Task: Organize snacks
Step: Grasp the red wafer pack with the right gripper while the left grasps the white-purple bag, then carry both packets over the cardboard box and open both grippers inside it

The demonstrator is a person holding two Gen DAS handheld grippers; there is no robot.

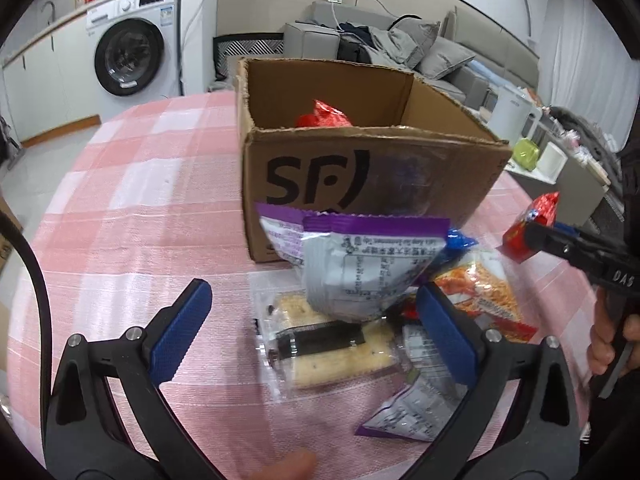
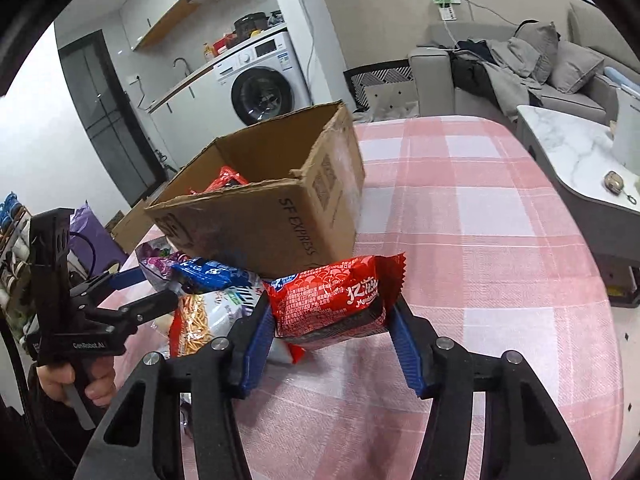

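Observation:
An open cardboard box (image 1: 360, 172) marked SF stands on the pink checked table, with a red snack packet (image 1: 324, 116) inside; the box also shows in the right wrist view (image 2: 272, 216). My left gripper (image 1: 316, 332) is open above a pile of snacks: a purple-and-grey packet (image 1: 356, 268), a clear-wrapped cake (image 1: 332, 348) and an orange noodle-snack bag (image 1: 484, 292). My right gripper (image 2: 330, 322) is shut on a red snack packet (image 2: 336, 296), held above the table to the right of the box; it also shows in the left wrist view (image 1: 528, 228).
The round table with the pink checked cloth (image 2: 480, 240) extends right of the box. A washing machine (image 1: 132, 56) and a grey sofa (image 1: 400, 48) stand behind. A white marble side table (image 2: 580, 152) is at the right.

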